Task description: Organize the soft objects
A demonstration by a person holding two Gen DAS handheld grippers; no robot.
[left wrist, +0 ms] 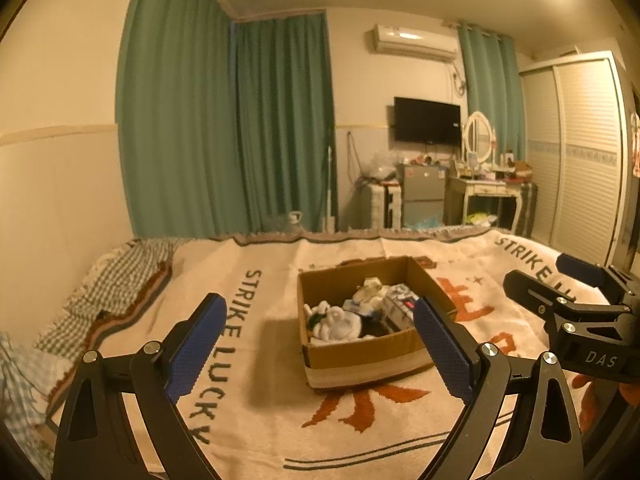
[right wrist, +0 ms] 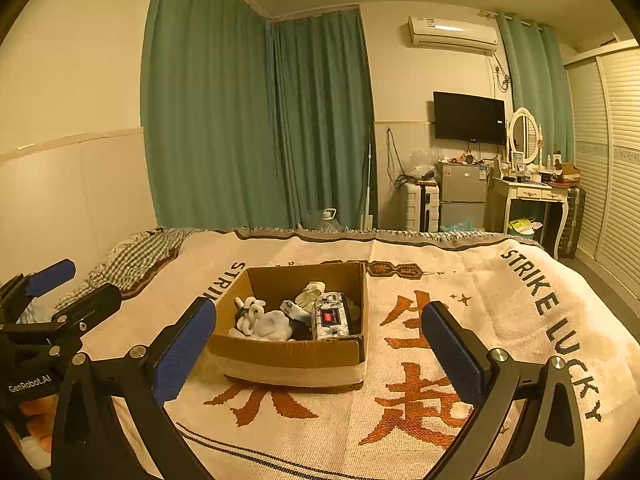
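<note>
An open cardboard box (left wrist: 360, 364) (right wrist: 288, 354) stands on the bed's cream blanket (left wrist: 260, 400) (right wrist: 460, 320). Inside lie several soft items: white rolled socks (left wrist: 338, 324) (right wrist: 266, 322), a patterned pouch with a red label (left wrist: 398, 306) (right wrist: 331, 316) and other small bundles. My left gripper (left wrist: 320, 348) is open and empty, held above the blanket in front of the box; it also shows in the right wrist view (right wrist: 70, 284). My right gripper (right wrist: 320, 344) is open and empty, in front of the box; it also shows in the left wrist view (left wrist: 548, 276).
A checked cloth (left wrist: 120, 280) (right wrist: 136, 256) lies at the bed's far left. Green curtains (left wrist: 224, 128) hang behind the bed. A dressing table (right wrist: 536, 196), small fridge (right wrist: 462, 196), TV (right wrist: 468, 118) and wardrobe (left wrist: 580, 152) stand beyond the foot of the bed.
</note>
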